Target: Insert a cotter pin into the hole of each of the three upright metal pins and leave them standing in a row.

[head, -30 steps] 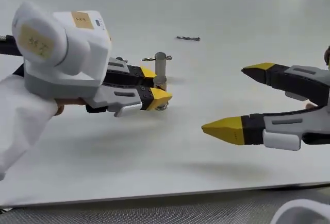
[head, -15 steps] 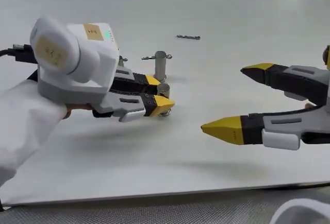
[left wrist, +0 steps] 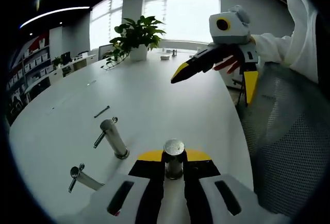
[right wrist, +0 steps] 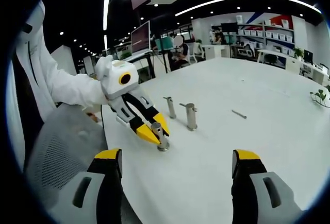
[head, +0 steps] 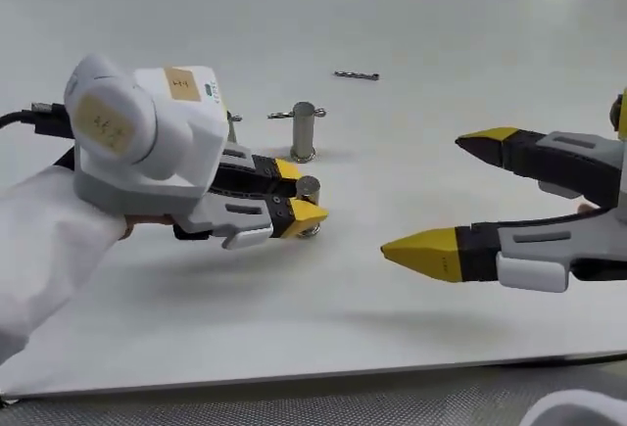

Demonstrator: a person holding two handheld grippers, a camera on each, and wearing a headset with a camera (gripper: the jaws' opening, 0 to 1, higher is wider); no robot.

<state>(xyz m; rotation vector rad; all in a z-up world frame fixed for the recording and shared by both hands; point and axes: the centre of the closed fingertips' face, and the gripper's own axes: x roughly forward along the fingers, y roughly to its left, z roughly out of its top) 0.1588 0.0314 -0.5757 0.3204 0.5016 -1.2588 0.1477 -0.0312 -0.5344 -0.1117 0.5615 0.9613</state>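
In the head view, the left gripper (head: 301, 201) sits left of centre. Its yellow-tipped jaws are clamped on an upright metal pin (head: 308, 189) low over the white table (head: 392, 328). Just above it in the frame stands a second metal pin (head: 304, 130) with a cotter pin through its top. A third metal pin (head: 232, 124) is mostly hidden behind the gripper body. A loose cotter pin (head: 357, 75) lies at upper centre. At the right edge the right gripper (head: 441, 194) hangs with its jaws spread wide, holding nothing.

In the left gripper view, the clamped upright metal pin (left wrist: 174, 158) rises between the jaws at bottom centre. The second metal pin (left wrist: 114, 138) is at left and the third metal pin (left wrist: 85, 178) at lower left, each with a ringed cotter pin. The loose cotter pin (left wrist: 101, 112) lies further up, and the right gripper (left wrist: 214, 82) is at upper right.

In the right gripper view, its own jaws stand far apart at the bottom. The left gripper (right wrist: 153, 129) pinches the upright metal pin (right wrist: 161, 137) at centre, the other two pins stand just beyond, and the loose cotter pin (right wrist: 238, 114) lies at right.
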